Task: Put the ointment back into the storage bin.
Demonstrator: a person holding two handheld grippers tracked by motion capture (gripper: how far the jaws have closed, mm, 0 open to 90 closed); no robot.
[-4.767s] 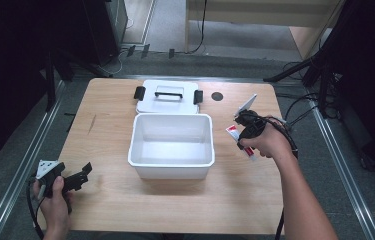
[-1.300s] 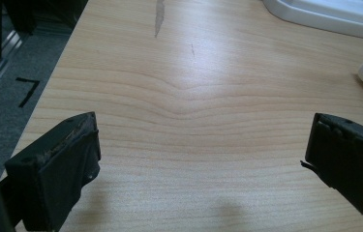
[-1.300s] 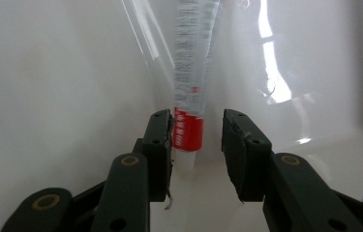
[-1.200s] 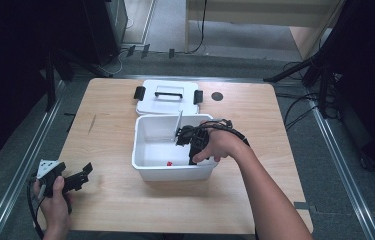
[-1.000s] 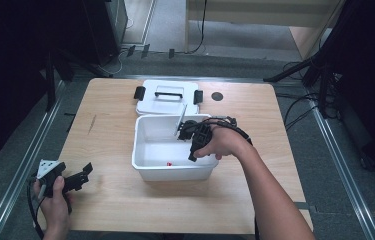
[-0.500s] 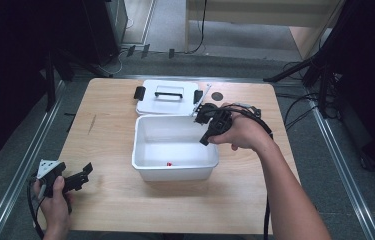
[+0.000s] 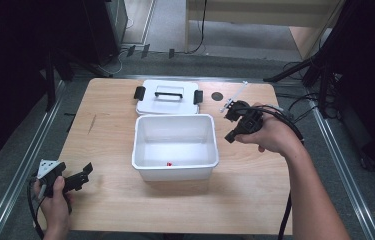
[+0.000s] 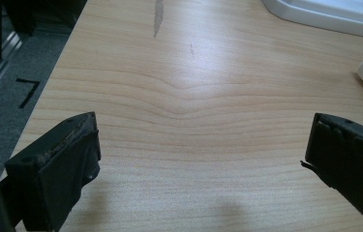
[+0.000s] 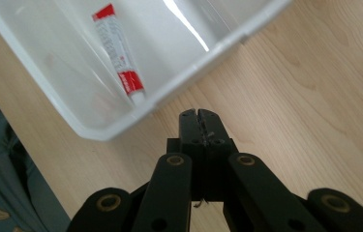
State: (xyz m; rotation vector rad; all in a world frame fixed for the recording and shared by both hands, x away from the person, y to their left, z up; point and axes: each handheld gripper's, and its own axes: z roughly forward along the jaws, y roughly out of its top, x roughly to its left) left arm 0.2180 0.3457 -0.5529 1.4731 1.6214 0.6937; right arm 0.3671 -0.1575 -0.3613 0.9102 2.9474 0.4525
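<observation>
A white plastic bin [image 7: 175,172] stands open in the middle of the wooden table [image 7: 255,200]. A red-and-white tube [image 9: 118,53] lies on its floor, seen from above as a small red spot [image 7: 169,163]. My right gripper [image 7: 230,136] hangs just past the bin's right wall, above the wood. Its jaws are shut with nothing between them [image 9: 199,116], and the bin's corner [image 9: 121,121] lies just beyond their tips. My left gripper [image 7: 86,170] rests at the table's front left corner, open and empty [image 8: 203,130], over bare wood.
The bin's white lid [image 7: 167,97], with a black handle and black side clips, lies flat behind the bin. A small dark round hole [image 7: 217,96] sits in the table to its right. Metal rails run along both table sides.
My right gripper has come up out of the bin and moved right, past its wall. The tube it carried earlier now lies inside the bin. The left gripper has stayed put.
</observation>
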